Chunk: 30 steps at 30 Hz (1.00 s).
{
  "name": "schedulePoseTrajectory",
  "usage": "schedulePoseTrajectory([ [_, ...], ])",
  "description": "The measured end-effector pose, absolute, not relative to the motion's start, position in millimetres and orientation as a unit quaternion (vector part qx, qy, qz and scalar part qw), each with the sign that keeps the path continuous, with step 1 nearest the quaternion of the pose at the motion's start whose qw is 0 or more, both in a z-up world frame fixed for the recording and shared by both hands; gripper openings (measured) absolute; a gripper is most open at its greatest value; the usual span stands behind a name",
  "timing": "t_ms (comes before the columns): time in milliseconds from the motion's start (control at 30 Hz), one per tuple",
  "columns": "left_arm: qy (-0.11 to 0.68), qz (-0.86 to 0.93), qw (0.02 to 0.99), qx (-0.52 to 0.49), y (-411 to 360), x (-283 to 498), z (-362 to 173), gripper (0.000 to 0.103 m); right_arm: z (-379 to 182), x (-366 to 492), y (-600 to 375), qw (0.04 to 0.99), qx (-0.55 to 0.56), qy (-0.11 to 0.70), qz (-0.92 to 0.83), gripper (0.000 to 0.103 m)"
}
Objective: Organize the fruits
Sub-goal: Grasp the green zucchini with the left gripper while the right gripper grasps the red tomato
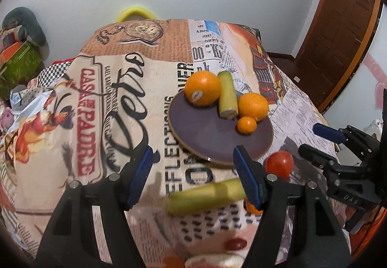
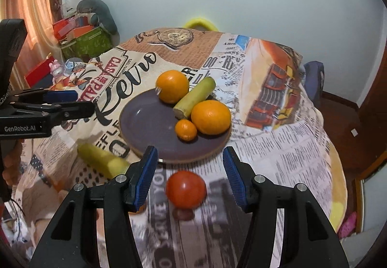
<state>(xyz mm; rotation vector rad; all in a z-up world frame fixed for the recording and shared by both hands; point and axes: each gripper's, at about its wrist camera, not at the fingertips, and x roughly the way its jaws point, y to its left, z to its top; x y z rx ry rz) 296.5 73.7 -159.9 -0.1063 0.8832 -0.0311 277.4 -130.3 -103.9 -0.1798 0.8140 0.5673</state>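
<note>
We hold the right hand-held gripper [image 2: 189,174] wide open and empty around one tomato [image 2: 185,189] on the desk [image 2: 278,142], poised to grasp, the left hand-held gripper [image 1: 193,177] equally open, while beyond, the plate [image 2: 145,122] gathers two oranges, one mandarin and one yellow-green stalk, a second stalk [image 2: 102,159] loose at left.

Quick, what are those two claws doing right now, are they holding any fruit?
Left claw: open, holding nothing; the yellow-green stick lies on the cloth near it.
Right claw: open, holding nothing; the tomato sits between its fingers, ungripped.
</note>
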Motion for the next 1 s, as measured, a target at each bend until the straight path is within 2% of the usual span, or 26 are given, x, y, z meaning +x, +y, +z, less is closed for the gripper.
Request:
schedulePoseTrajectory([
  [233, 0.432, -0.008, 0.901, -0.043, 73.8, 268.7, -160.3, 0.074, -102.5, 259.2, -142.5, 0.878, -0.087, 0.394, 0.259, 0.056],
  [367, 0.445, -0.008, 0.895, -0.039, 72.2, 263.1, -170.0, 0.086, -108.4, 253.8, -147.4, 0.875, -0.087, 0.403, 0.253, 0.058],
  [433, 0.452, -0.01, 0.891, -0.034, 70.3, 262.0, -177.7, 0.089, -113.3, 253.7, -148.7, 0.873, -0.086, 0.41, 0.252, 0.058],
  [933, 0.491, -0.044, 0.87, 0.017, 49.8, 294.8, -226.8, 0.091, -154.9, 274.7, -138.9, 0.851, -0.074, 0.45, 0.258, 0.058],
  [1000, 0.491, -0.047, 0.869, 0.028, 46.4, 297.7, -230.5, 0.095, -160.1, 278.6, -135.5, 0.847, -0.074, 0.455, 0.263, 0.058],
])
